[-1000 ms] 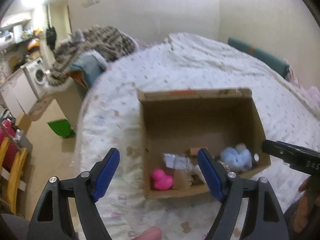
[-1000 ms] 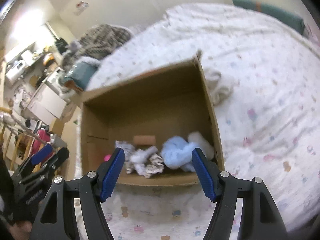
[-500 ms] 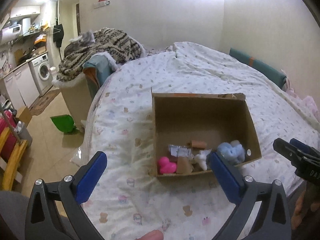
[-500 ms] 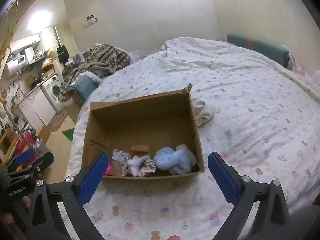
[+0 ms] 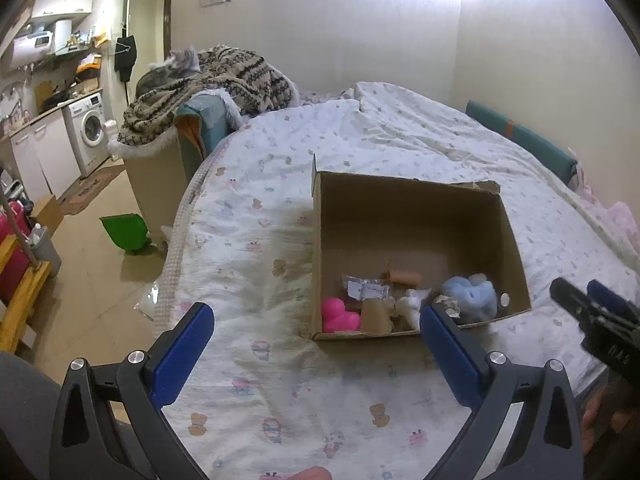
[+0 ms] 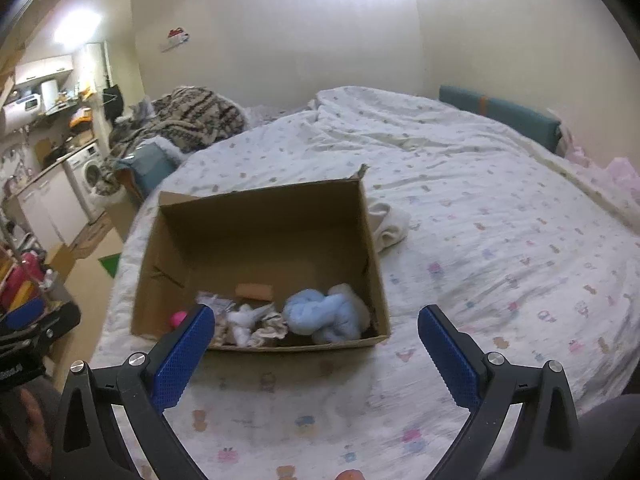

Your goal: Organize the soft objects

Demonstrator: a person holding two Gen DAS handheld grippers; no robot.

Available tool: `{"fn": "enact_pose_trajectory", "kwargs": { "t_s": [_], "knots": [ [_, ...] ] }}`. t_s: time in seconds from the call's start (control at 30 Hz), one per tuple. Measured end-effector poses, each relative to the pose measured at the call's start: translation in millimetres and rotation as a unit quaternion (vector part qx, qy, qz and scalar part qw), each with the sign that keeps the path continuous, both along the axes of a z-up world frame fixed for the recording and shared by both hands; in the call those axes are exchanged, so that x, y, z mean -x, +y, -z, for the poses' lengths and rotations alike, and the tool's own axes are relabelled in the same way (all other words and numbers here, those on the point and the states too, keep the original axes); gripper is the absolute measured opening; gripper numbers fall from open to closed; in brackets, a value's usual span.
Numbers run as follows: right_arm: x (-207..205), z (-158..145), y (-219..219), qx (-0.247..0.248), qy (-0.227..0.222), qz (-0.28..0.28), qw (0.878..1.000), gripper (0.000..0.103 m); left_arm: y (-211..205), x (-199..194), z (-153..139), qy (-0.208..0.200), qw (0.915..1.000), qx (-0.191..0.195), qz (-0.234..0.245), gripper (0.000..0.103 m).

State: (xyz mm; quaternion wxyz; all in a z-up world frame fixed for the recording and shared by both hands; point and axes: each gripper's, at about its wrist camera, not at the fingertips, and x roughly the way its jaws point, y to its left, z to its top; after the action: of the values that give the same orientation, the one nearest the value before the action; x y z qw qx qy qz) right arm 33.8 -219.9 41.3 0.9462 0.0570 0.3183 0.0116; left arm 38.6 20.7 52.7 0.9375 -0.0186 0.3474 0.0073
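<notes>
The left hand-held gripper (image 5: 316, 336) and the right hand-held gripper (image 6: 314, 334) are held spread wide apart, empty, above the bed (image 6: 500, 240). A cardboard box (image 6: 256, 220) is set on it; a blue plush toy (image 6: 324, 316) and a pink toy (image 5: 338, 316) are seen inside.

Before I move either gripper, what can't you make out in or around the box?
- Pink toy: right wrist view shows a sliver; the box front wall and the gripper finger hide the rest.
- White cloth: right wrist view, partly behind the box; hidden entirely in the left wrist view.
- Small scraps beside the blue plush: too small to identify.
- Right gripper: left wrist view, cut off by the edge.
</notes>
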Motion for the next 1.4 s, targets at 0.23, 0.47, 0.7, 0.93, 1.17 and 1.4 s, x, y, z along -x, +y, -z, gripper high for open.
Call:
{"fn": "enact_pose_trajectory", "kwargs": {
  "t_s": [0.23,0.47,0.7,0.93,1.17,1.4],
  "knots": [
    [-1.3,3.3,5.5,0.005,0.003,-0.008,1.000,0.103,-1.1,-2.0,1.1,0.000,1.0000,-0.003,0.002,0.103],
    [-5.2,9.7,7.3,0.005,0.018,-0.010,1.000,0.103,-0.9,-2.5,2.3,0.006,1.0000,-0.004,0.003,0.103],
    [-5.8,12.1,7.0,0.011,0.022,-0.010,1.000,0.103,2.6,-6.5,7.6,0.024,0.9997,0.007,-0.002,0.103],
    [-6.0,13.2,1.1,-0.002,0.026,-0.003,1.000,0.103,4.0,-7.3,8.1,0.027,0.9995,0.014,-0.005,0.103],
    [-6.5,14.6,0.0,-0.007,0.029,-0.003,1.000,0.103,3.6,-9.3,8.6,0.032,0.9994,0.017,-0.005,0.103],
    [-5.8,14.8,0.2,-0.011,0.032,-0.003,0.999,0.103,2.8,-9.2,9.5,0.031,0.9994,0.015,-0.005,0.103]
  ]
}}
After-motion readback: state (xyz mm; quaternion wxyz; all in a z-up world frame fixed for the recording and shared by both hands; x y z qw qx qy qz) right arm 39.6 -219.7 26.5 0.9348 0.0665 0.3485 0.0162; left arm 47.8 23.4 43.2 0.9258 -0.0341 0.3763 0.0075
